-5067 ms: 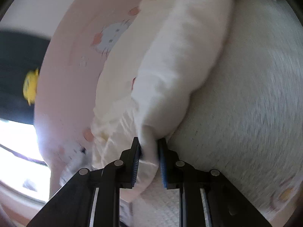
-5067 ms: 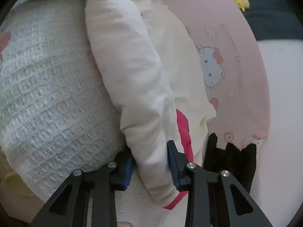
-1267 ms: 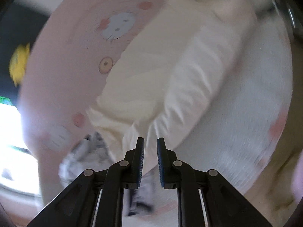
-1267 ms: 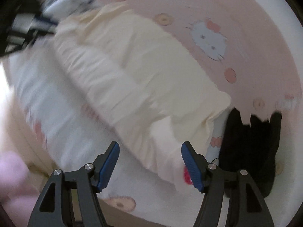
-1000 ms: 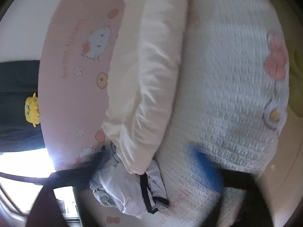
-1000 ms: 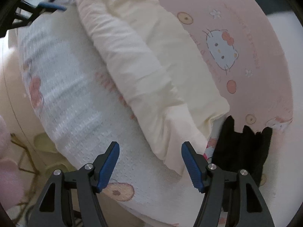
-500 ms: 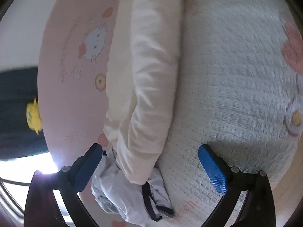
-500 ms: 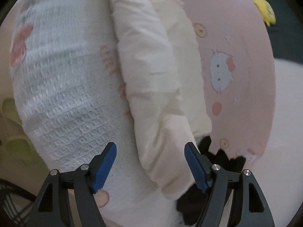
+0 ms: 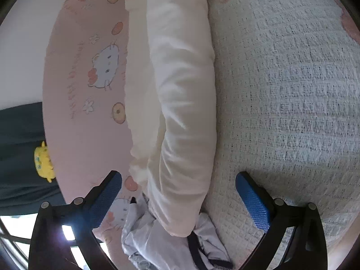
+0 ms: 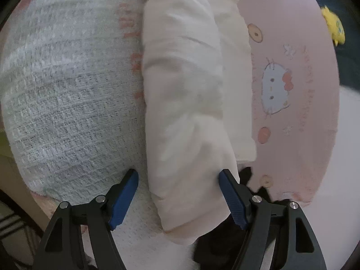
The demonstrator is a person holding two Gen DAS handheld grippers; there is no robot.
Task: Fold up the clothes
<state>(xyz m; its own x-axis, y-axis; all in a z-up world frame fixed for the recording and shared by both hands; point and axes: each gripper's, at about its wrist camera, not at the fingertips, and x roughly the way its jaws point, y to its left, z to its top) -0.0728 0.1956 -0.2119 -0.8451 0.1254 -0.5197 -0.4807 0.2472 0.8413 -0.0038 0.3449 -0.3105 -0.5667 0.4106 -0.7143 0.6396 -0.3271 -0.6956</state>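
Cream garment folded lengthwise into a long roll, lying on the bed along the seam where the white waffle-weave blanket meets the pink cartoon-cat sheet. One end of the roll points toward each camera.

Left gripper: jaws spread wide, straddling the near end of the roll without touching it. Right gripper: jaws have just been opening and now stand spread. The opposite end of the roll lies between them, with the right pad close against the cloth — contact cannot be confirmed, and no pinch is seen.

Step in hand, as judged: taking hold of both ends for the next, crosswise fold. To do it well, each pair of jaws should descend squarely over its end and close through every layer, so that the roll does not unfurl when lifted. Both ends should rise together and level.

The left view alone shows a crumpled grey garment with dark trim lying under its end of the roll — a deep bite there risks catching it too. The right view alone shows a black garment beneath the other end, near the edge of the bed, and a strip of floor beyond that edge. A yellow toy on dark fabric appears in both views.
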